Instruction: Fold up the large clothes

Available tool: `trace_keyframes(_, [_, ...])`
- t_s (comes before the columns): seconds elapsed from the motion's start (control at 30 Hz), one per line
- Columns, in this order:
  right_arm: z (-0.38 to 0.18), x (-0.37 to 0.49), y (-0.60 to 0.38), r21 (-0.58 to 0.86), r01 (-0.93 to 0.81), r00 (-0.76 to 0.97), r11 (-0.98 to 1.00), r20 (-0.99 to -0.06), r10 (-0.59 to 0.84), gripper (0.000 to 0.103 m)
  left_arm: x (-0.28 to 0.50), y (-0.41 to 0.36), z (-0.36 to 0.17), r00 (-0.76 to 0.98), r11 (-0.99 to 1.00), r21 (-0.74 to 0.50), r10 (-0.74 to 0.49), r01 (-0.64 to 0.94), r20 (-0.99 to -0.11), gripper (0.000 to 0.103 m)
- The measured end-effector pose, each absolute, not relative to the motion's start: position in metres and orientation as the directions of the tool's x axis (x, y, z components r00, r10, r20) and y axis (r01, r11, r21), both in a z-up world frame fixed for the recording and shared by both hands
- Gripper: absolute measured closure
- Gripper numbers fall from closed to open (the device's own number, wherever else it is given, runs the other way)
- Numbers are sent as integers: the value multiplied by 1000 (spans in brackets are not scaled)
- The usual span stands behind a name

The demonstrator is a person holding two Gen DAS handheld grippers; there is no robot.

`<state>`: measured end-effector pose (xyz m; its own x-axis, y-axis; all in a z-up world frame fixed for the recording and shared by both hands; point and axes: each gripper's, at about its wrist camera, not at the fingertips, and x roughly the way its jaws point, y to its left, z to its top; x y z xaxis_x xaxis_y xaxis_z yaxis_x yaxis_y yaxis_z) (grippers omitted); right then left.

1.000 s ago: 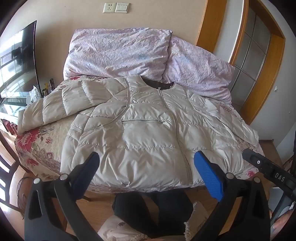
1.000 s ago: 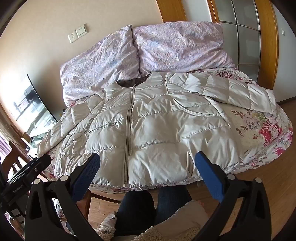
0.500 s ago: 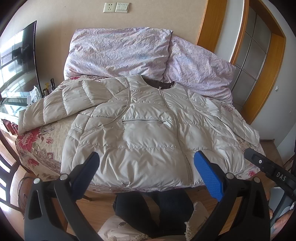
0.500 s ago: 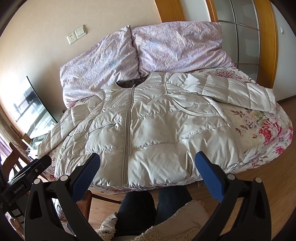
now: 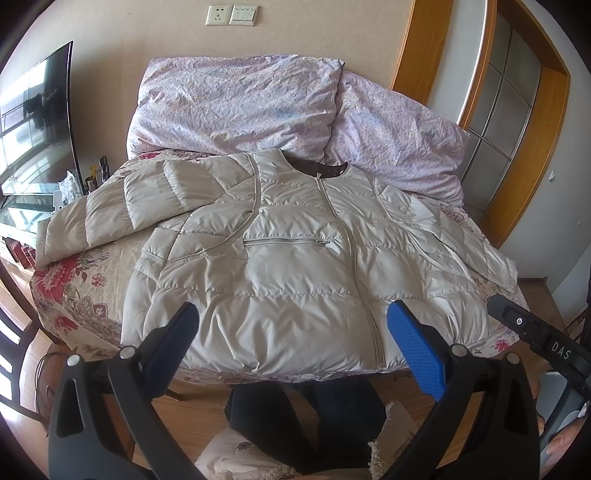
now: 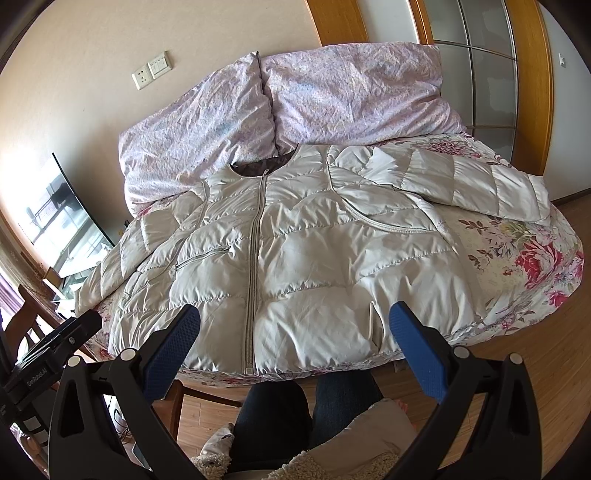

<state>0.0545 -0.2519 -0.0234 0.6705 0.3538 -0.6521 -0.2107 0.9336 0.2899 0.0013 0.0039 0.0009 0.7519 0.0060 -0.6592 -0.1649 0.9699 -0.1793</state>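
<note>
Your legs (image 5: 295, 417) vanish under the jacket (image 5: 295, 266) hem; the table below is fully draped. The television (image 5: 33, 125) is cropped at left. Switch plate (image 5: 242, 14) markings are illegible.

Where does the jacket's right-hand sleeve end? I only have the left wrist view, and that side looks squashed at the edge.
Observer: In the right wrist view the right-hand sleeve lies stretched out sideways from the jacket. It lies flat on the flowered bedspread, with its cuff close to the bed's right edge.
Reviewer: Is the right hand-held gripper holding anything? I only see its side.
Observer: No. The right hand-held gripper is open, with nothing between its fingers.
</note>
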Motion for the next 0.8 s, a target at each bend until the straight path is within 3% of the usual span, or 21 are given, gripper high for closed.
trace_keyframes(0.8, [-25, 55, -254, 295, -208, 669, 933, -653, 355, 1, 2, 4, 1, 751, 970, -178, 7, -165, -660, 2])
